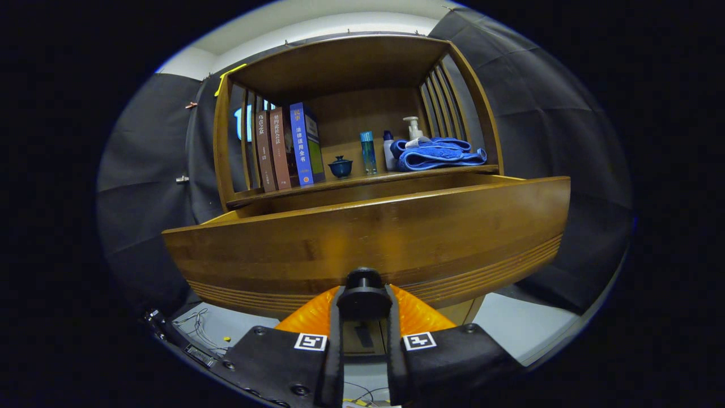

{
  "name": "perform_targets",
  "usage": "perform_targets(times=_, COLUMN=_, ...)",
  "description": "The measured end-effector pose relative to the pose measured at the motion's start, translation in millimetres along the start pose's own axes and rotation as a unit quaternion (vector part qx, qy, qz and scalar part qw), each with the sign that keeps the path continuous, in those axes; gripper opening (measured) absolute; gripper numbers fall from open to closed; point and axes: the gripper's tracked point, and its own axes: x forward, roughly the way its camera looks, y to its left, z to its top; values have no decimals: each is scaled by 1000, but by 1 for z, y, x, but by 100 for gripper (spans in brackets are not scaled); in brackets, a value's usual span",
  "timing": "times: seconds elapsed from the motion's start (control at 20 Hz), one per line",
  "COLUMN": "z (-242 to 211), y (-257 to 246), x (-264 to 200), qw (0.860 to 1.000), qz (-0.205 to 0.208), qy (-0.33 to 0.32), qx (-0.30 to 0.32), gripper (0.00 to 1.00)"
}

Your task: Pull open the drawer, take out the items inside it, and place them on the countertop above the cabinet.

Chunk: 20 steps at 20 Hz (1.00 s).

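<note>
Below the shelf, our fingers (363,309) clench the black knob (363,279) to drag the drawer (368,238) open.

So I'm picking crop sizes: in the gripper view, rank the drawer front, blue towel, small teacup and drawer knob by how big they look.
1. Drawer front, nearest the camera.
2. Blue towel.
3. Drawer knob, gripped between the fingers, enlarged by nearness.
4. Teacup.

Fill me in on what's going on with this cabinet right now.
A handheld gripper has both fingers closed on the black knob of the wooden drawer, which stands pulled out from the cabinet. From this low angle, its contents are hidden. On the countertop above sit books, a small teacup, bottles and a folded blue towel.
</note>
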Motion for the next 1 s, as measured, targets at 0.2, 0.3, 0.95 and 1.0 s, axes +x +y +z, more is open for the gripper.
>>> perform_targets(times=0.2, z=0, y=0, x=-5, qw=1000, qz=11, qy=1, qx=-1, gripper=45)
perform_targets(times=0.3, z=8, y=-3, x=-14, qw=1000, qz=17, qy=-3, qx=1, gripper=64)
perform_targets(times=0.95, z=156, y=-23, x=2, qw=991, qz=38, qy=115, qx=60, gripper=97)
perform_targets(times=1.0, z=154, y=-20, x=14, qw=988, qz=38, qy=145, qx=45, gripper=97)
